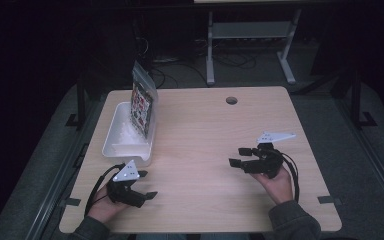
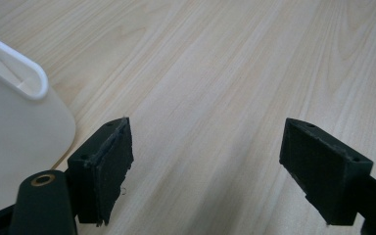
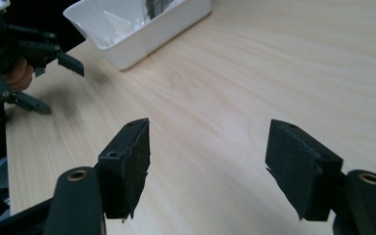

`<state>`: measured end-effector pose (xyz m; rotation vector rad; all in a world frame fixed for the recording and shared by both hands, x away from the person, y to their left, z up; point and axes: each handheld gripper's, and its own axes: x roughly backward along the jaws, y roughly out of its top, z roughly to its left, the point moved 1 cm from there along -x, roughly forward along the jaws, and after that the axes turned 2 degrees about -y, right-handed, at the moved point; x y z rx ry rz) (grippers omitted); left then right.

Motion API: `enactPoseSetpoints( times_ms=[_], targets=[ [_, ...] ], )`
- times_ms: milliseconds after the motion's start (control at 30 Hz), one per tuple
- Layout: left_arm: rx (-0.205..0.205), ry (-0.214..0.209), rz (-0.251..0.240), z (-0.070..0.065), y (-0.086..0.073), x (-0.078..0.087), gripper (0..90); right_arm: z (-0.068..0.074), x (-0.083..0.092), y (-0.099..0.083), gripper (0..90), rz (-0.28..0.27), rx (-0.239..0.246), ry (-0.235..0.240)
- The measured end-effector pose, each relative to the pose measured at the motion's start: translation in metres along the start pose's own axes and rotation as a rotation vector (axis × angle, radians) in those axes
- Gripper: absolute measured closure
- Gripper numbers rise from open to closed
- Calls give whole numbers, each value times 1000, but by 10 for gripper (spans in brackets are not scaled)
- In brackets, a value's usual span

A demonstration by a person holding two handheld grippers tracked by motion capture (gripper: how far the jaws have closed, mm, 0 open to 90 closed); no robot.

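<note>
left gripper view: white tub (image 2: 14, 142) just left of spread jaws.

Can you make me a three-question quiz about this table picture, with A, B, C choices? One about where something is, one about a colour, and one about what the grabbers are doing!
1. Where is the white tub on the table?
A. near the left edge
B. in the middle
C. at the right edge

2. What colour are the jaws of the grippers?
A. red
B. black
C. yellow

3. How is the right gripper?
A. shut on the tub
B. shut on the bag
C. open, with nothing between its jaws

Answers:
1 A, the high view shows the tub by the table's left edge, with a printed plastic bag standing in it.
2 B, both gripper views show black jaws.
3 C, the right gripper view shows bare wood between its wide-apart jaws; the left gripper looks the same.
</note>
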<state>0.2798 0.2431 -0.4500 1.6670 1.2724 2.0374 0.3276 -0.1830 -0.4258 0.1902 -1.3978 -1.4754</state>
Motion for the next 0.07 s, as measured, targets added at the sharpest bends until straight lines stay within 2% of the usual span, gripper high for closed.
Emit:
enactPoseSetpoints(
  times_ms=[67],
  targets=[
    [-6,0,4,0,0,0,194,0,2,-10,310,2,-13,0]
  ],
)
